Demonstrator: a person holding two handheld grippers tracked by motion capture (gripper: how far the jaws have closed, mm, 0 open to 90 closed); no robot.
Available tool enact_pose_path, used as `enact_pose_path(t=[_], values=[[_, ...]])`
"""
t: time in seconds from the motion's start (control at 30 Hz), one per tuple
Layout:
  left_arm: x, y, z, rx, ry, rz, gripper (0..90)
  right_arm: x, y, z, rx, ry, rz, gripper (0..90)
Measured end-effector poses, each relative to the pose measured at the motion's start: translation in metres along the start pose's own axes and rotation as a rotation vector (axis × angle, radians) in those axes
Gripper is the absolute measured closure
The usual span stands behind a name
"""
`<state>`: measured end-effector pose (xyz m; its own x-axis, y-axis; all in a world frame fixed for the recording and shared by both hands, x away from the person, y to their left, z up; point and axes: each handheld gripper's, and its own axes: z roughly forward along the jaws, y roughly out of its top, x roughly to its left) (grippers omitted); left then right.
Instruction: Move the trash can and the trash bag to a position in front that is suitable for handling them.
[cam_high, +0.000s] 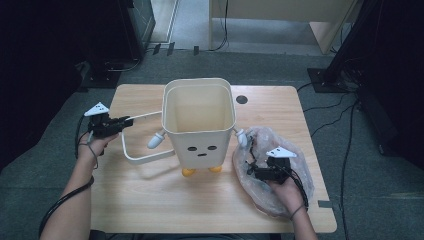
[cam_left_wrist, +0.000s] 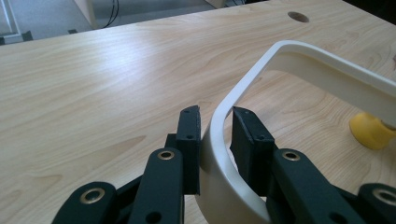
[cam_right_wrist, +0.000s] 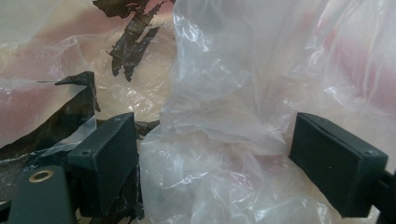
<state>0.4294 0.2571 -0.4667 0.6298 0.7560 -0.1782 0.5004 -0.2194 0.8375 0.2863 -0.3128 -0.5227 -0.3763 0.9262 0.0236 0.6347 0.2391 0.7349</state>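
Bin (cam_high: 199, 125): cream, square-mouthed, upright at table centre, painted face on the near wall, two yellow feet (cam_high: 201, 171) under the near edge. Its handle (cam_high: 141, 156) is a cream loop swung out toward 9 o'clock, low over the table (cam_high: 150, 205).

Left gripper (cam_high: 129, 120): at 9 o'clock from the bin, at the far bend of the handle loop. In the left gripper view the curved handle (cam_left_wrist: 223, 140) runs up between the two black jaws; both pads sit tight against it, one each side. Pinching the handle. One yellow foot (cam_left_wrist: 371, 130) shows at 3 o'clock of that view, well apart from the jaws.

Bag (cam_high: 260, 150): clear plastic, crumpled, lying at 4 o'clock from the bin, just beside its right wall. Dark scraps visible through the film (cam_right_wrist: 130, 42).

Right gripper (cam_high: 251, 172): lies on the bag, pointing toward 9 o'clock. In the right gripper view a fold of the bag (cam_right_wrist: 215, 140) bulges between the jaws, which stand spread wide; left pad touches film, right pad appears just clear of it. Not clamped.

Hands: left hand (cam_high: 95, 145) at 7 o'clock of its gripper; right hand (cam_high: 287, 192) at 5 o'clock of its gripper.
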Motion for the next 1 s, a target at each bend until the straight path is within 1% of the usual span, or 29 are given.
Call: enact_pose_path(t=[0.03,0.07,0.1,0.13,0.17,0.2,0.27,0.37,0.47,0.5,0.53,0.57,0.63,0.67,0.7,0.73,0.77,0.8,0.83,0.93,0.97,1.0], values=[[0.0,-0.003,0.002,0.003,-0.006,-0.012,73.1,0.0,0.0,0.0,0.0,0.0,0.0,14.7],[-0.001,-0.009,0.005,0.007,-0.004,-0.009,72.9,0.0,0.0,0.0,0.0,0.0,0.001,14.7],[-0.001,-0.009,0.005,0.007,-0.004,-0.009,73.0,0.0,0.0,0.0,0.0,0.0,0.001,14.7],[-0.002,-0.012,0.006,0.015,0.002,0.0,73.0,0.0,0.0,0.0,0.0,-0.001,0.001,14.7],[-0.004,-0.019,0.01,0.021,0.002,0.011,72.8,0.0,0.0,0.0,0.001,-0.003,0.002,14.7],[-0.004,-0.019,0.01,0.021,0.002,0.011,72.6,0.0,0.0,0.0,0.001,-0.003,0.002,14.7],[-0.004,-0.025,0.014,0.041,0.002,0.019,72.6,0.001,0.0,0.0,0.001,-0.005,0.005,14.8],[-0.005,-0.03,0.017,0.038,-0.009,0.004,72.6,0.001,0.0,0.0,-0.001,-0.004,0.004,16.1],[-0.007,-0.032,0.019,0.048,-0.015,0.016,72.3,0.001,0.001,0.0,-0.004,-0.005,0.006,17.9],[-0.008,-0.033,0.02,0.055,-0.016,0.022,72.2,0.001,0.001,0.0,-0.008,-0.005,0.003,20.8],[-0.009,-0.036,0.023,0.07,-0.025,0.02,72.1,0.001,0.001,0.0,-0.017,-0.001,-0.003,25.5],[-0.01,-0.037,0.024,0.075,-0.021,0.024,72.1,0.001,0.001,0.0,-0.019,0.002,-0.002,26.1],[-0.009,-0.038,0.026,0.073,-0.03,0.006,70.7,0.001,0.001,0.0,-0.021,0.004,-0.002,27.8],[-0.009,-0.038,0.026,0.073,-0.03,0.006,70.2,0.001,0.001,0.0,-0.021,0.004,-0.002,27.8],[-0.009,-0.039,0.026,0.072,-0.036,-0.002,70.2,0.0,0.001,0.0,-0.024,0.003,-0.005,30.3],[-0.009,-0.039,0.027,0.075,-0.036,0.0,67.8,-0.001,0.001,-0.001,-0.029,-0.002,-0.001,35.1],[-0.009,-0.041,0.029,0.083,-0.037,0.014,65.5,-0.001,0.001,-0.001,-0.031,-0.003,0.003,37.7],[-0.009,-0.041,0.029,0.083,-0.037,0.014,63.6,-0.002,0.001,-0.001,-0.035,-0.004,0.001,40.9],[-0.01,-0.041,0.03,0.1,-0.041,0.013,62.8,-0.002,0.001,-0.001,-0.038,-0.005,0.003,43.6],[-0.011,-0.04,0.031,0.104,-0.043,0.018,58.4,-0.002,0.001,-0.001,-0.046,-0.004,-0.001,53.2],[-0.011,-0.04,0.031,0.104,-0.043,0.018,56.3,-0.002,0.001,-0.001,-0.046,-0.004,-0.001,53.2],[-0.011,-0.04,0.031,0.107,-0.042,0.018,54.9,-0.002,0.001,-0.001,-0.051,0.006,-0.008,61.1]])
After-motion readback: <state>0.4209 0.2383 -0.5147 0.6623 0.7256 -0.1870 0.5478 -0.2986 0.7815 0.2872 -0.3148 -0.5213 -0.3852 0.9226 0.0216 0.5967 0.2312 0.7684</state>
